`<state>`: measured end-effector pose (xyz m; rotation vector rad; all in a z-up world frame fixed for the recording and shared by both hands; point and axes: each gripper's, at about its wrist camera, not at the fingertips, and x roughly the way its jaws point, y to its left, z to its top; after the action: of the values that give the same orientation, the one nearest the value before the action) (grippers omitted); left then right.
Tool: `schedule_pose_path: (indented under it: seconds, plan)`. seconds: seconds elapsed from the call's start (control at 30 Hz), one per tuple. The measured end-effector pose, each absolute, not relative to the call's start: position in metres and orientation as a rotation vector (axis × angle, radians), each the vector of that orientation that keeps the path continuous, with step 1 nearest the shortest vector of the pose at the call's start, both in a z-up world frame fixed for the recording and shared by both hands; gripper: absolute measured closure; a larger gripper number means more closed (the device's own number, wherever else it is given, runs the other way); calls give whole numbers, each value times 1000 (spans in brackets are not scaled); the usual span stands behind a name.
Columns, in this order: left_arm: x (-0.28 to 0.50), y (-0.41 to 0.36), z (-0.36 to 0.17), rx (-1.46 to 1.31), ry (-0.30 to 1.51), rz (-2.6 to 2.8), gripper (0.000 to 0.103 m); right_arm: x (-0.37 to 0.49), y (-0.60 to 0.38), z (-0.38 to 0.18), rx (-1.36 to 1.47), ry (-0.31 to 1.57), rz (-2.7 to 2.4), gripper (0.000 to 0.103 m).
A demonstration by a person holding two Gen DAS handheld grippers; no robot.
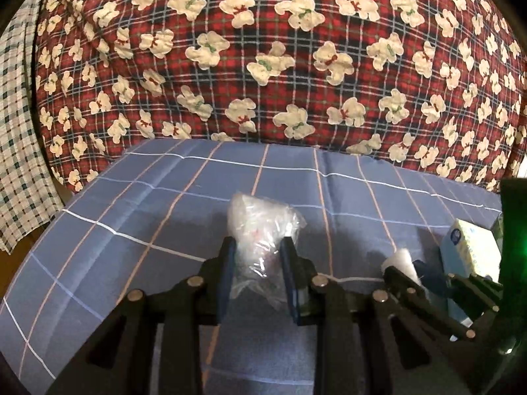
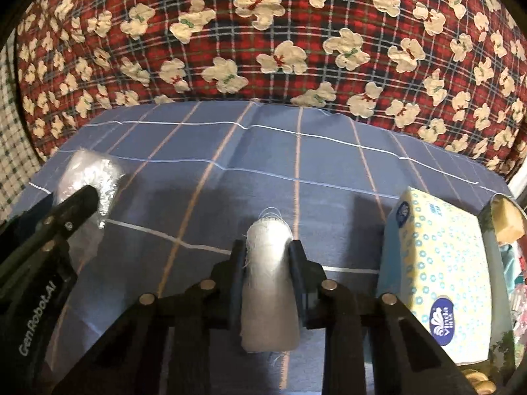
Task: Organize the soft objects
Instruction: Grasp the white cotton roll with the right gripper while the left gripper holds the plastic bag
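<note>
Left gripper [image 1: 258, 247] pinches a crinkly clear bag [image 1: 263, 227], puffy and glossy, over the blue checked sheet [image 1: 131, 217]. Right gripper [image 2: 267, 247] clamps a frayed white gauze roll [image 2: 268, 270]. At three o'clock sits a dotted tissue pack [image 2: 441, 283]; at twelve, a teddy-print plaid quilt [image 2: 263, 33].
</note>
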<state>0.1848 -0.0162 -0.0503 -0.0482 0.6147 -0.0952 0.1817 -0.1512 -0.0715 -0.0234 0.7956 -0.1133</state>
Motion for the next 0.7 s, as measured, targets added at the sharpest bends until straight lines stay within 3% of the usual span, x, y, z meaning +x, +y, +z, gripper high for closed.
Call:
schedule_pose_path:
  seconds: [0.7]
  plan:
    - [162, -10, -42, -62, 512, -43, 77, 138, -160, -41, 87, 502, -6, 74]
